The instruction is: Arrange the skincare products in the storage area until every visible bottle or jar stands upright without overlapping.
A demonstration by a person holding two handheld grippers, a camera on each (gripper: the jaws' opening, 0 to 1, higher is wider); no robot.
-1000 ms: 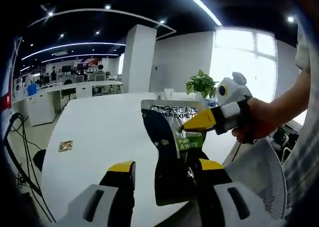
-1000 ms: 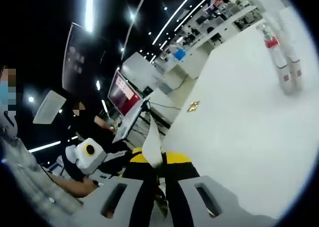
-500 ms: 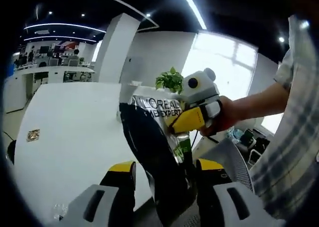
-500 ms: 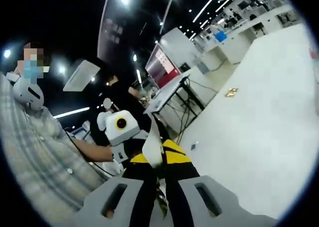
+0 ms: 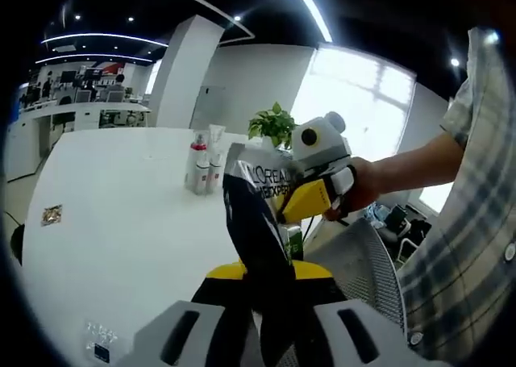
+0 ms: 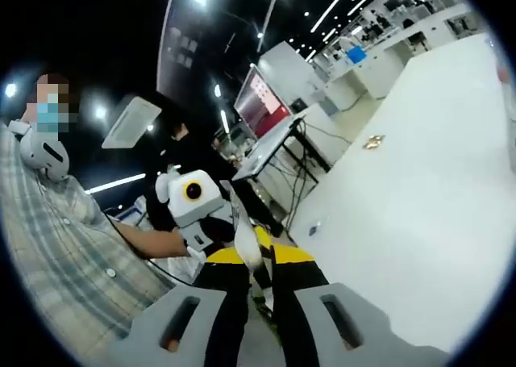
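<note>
Pouch between both closed hand-held grippers.

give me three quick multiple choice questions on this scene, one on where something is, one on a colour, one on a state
1. Where do the small bottles stand?
A. on the white table, beyond the pouch
B. on a chair
C. between the left gripper's jaws

2. What colour are the jaw tips of the right gripper?
A. red
B. yellow
C. blue

3. How is the L'Oreal pouch held?
A. lying free on the table
B. by the left gripper alone
C. by both grippers at once

Answers: 1 A, in the left gripper view they stand upright on the white table past the pouch. 2 B, the tip on the pouch is yellow. 3 C, the left gripper is shut on its lower part and the right gripper pinches its side edge.
</note>
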